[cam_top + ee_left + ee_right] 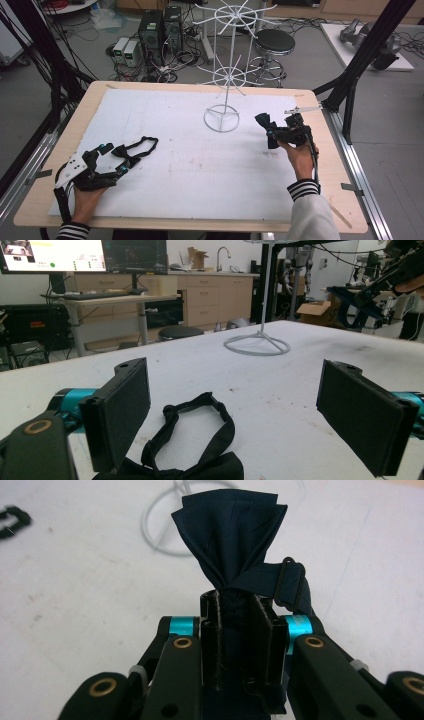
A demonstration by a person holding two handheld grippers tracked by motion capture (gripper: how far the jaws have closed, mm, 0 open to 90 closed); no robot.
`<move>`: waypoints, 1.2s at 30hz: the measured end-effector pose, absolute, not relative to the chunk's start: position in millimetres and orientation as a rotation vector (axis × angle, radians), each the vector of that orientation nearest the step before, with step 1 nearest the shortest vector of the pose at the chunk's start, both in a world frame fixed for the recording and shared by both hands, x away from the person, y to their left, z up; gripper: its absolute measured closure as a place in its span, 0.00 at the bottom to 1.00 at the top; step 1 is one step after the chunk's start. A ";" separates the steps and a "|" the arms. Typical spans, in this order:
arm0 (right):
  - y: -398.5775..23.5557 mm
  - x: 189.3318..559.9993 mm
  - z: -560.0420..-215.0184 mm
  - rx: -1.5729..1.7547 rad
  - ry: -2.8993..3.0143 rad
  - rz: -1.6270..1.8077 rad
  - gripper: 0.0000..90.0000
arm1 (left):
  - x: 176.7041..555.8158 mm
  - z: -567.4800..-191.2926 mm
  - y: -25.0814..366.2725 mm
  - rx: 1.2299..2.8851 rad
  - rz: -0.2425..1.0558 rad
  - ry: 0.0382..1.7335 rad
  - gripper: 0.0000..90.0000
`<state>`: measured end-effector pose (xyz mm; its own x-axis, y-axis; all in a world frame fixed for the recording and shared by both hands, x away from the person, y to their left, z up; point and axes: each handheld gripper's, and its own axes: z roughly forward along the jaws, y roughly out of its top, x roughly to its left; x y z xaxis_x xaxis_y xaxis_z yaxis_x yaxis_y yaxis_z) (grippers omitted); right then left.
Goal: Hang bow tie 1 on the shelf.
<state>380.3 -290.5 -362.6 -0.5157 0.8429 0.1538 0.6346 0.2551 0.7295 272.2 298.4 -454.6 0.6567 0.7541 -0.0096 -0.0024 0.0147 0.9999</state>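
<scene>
While the tabletop [165,150] carries everything under its white sheet, it goes down first: wood rim, white cover, mostly bare across the middle.

White wire rack [223,75] stands toward the far edge, a little right of centre. Ring base flat on the sheet, thin pole upright, spoked tiers above. Spokes look bare. Probably the hanging place for the ties, which would explain why it sits within reach of both hands.

Right hand-held gripper [274,134], near the right edge, just right of the rack base. Jaws closed tight on the navy bow tie [230,535], pinching it at the knot; one wing fans out past the jaw tips and the strap with its slider [290,582] loops off to one side. A grip at the knot keeps the bow from folding and leaves the strap free, likely so it can go over a spoke. Tie appears lifted clear of the sheet.

Left hand-held gripper [111,159], near-left corner, low over the sheet. Jaws wide, nothing pressed between them.

Black bow tie [135,150] lies flat by the left edge, strap loop spread open, its near end between the open jaws. Looks lined up as the next pick.
</scene>
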 end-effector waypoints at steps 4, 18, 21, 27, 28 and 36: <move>-293.1 378.8 -359.4 1.352 2.234 1.171 0.85 | 272.4 -454.5 298.5 1.453 0.662 0.670 0.16; -303.4 372.1 -344.3 1.297 2.098 1.374 0.85 | 272.4 -454.4 298.6 1.457 0.660 0.670 0.16; -301.7 371.2 -339.3 1.268 2.079 1.400 0.85 | 272.4 -454.4 298.4 1.456 0.661 0.671 0.16; -293.2 372.2 -318.4 1.214 2.037 1.458 0.85 | 272.4 -454.4 298.5 1.457 0.662 0.671 0.16; -291.8 372.7 -314.7 1.204 2.027 1.469 0.85 | 272.4 -454.4 298.5 1.457 0.662 0.671 0.16; -290.1 379.3 -298.1 1.196 1.942 1.552 0.85 | 272.4 -454.5 298.5 1.456 0.660 0.670 0.16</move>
